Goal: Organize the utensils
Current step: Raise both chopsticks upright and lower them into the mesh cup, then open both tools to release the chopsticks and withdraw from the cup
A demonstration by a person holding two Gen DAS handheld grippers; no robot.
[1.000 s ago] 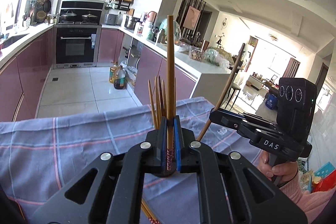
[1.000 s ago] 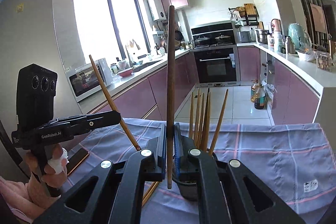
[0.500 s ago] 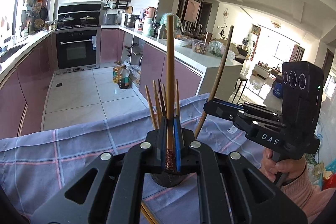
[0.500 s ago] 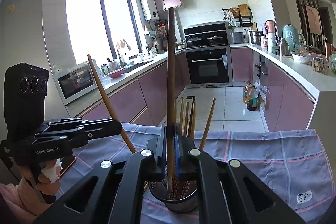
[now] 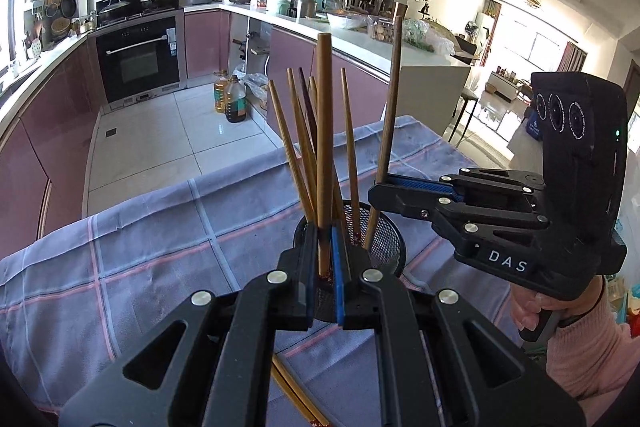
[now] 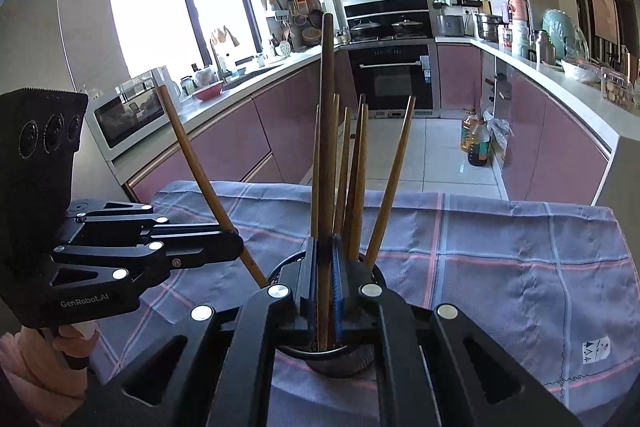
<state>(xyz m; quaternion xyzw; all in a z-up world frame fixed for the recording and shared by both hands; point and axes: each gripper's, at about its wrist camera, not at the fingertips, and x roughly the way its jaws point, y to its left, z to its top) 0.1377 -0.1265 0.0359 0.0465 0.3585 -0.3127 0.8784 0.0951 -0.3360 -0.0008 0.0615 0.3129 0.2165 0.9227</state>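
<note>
A black mesh holder (image 5: 386, 241) stands on the checked cloth with several wooden chopsticks upright in it. My left gripper (image 5: 325, 251) is shut on one brown chopstick (image 5: 324, 131), its lower end inside the holder. My right gripper (image 6: 324, 267) is shut on another chopstick (image 6: 327, 131), lowered into the same holder (image 6: 340, 357). The right gripper (image 5: 378, 189) shows in the left wrist view with its chopstick (image 5: 388, 99) leaning into the holder. The left gripper (image 6: 236, 247) shows in the right wrist view with its chopstick (image 6: 200, 171).
Loose chopsticks (image 5: 296, 399) lie on the purple checked cloth (image 5: 160, 239) under my left gripper. The cloth's far edge drops to a tiled floor with oil bottles (image 5: 230, 99). Purple cabinets and an oven (image 6: 390, 75) stand behind.
Both grippers have tilted down and lowered their chopsticks into the mesh holder, which now shows plainly in both views. The two grippers have come closer together over it.
</note>
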